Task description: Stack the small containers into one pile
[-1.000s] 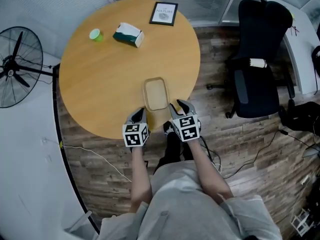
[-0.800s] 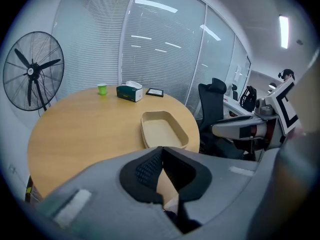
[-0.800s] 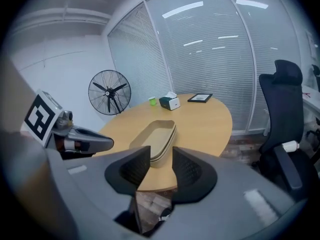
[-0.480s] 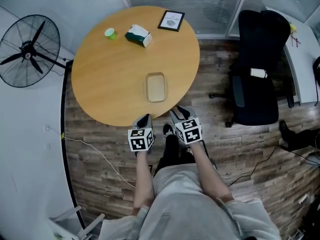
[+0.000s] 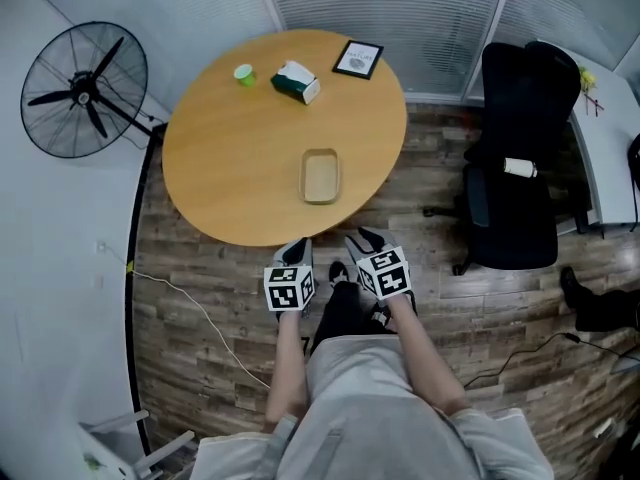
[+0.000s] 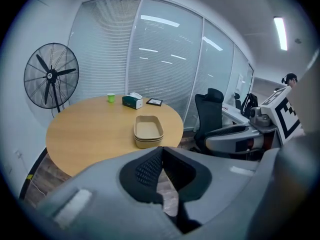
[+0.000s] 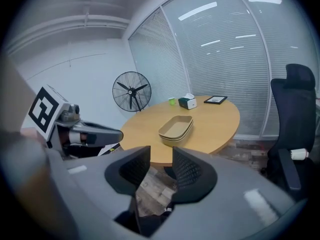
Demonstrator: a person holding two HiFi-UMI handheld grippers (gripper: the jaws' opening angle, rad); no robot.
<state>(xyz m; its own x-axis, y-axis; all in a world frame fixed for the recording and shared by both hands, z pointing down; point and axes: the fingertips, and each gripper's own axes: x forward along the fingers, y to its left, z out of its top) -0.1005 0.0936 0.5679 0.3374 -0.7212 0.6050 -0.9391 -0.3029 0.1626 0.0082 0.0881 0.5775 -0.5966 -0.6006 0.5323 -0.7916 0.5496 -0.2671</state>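
Hovering over the wood-plank floor (image 5: 200, 298), just off the near edge of the round wooden table (image 5: 230, 158), both grippers sit close in front of the person's lap. The left gripper (image 5: 297, 248) has its jaws pressed together with nothing between them. The right gripper (image 5: 362, 238) has its jaws partly apart and empty, and only floor planks show through the gap. Neither touches the table.

The tan containers (image 5: 320, 176) rest nested in one pile on the table, towards its near edge and ahead of both grippers. At least two rims show, one inside the other. On the far side of the table stand a green cup (image 5: 244, 74), a tissue box (image 5: 296, 81) and a framed picture (image 5: 358, 59). A standing fan (image 5: 85, 88) is off to the left, and a black office chair (image 5: 520, 158) stands to the right.
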